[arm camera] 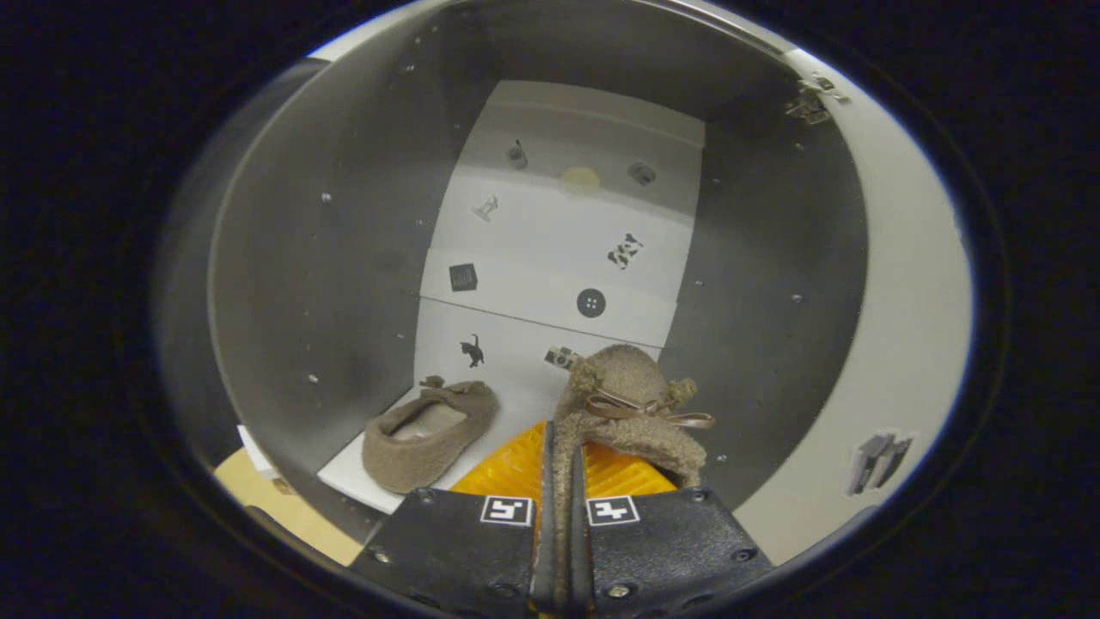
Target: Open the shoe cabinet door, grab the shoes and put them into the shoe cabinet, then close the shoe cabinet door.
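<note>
The gripper (563, 481) is clenched on a shoe (623, 404): both fingers pinch the fuzzy edge of its collar between them, with only a thin strip of fabric showing in the gap. The held shoe is brown and fleecy, with a ribbon bow (640, 408) across its top, and it hangs just ahead of the fingertips inside the cabinet (326, 284). To its left a second shoe (425, 438) of the same kind lies on the cabinet's white shelf (352, 473), opening upward, apart from the held one. Beyond both, the white back panels (559, 249) carry small dark stickers. The open door (902, 327) stands at the right, its hinge (808, 103) near the top.
</note>
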`<action>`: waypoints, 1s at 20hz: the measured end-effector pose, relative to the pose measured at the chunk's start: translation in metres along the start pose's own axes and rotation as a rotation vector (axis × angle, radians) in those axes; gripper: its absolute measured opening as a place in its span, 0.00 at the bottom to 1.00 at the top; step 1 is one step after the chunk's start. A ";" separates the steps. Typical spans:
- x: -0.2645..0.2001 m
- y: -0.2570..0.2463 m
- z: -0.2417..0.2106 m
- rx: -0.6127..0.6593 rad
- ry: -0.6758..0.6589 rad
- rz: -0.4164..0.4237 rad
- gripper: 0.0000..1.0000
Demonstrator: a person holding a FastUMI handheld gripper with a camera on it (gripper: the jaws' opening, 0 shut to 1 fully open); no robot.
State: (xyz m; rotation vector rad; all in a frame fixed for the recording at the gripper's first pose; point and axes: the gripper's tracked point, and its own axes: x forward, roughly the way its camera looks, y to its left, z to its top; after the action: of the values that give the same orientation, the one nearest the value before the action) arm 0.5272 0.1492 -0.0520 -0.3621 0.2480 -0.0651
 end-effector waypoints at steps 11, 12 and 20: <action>0.099 0.008 -0.045 -0.168 0.126 0.017 0.11; 0.103 0.008 -0.045 -0.135 0.127 0.022 0.11; 0.098 -0.012 -0.041 0.073 0.133 -0.046 0.20</action>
State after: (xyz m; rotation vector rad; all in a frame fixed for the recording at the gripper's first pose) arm 0.6113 0.1129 -0.1074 -0.2909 0.3676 -0.1430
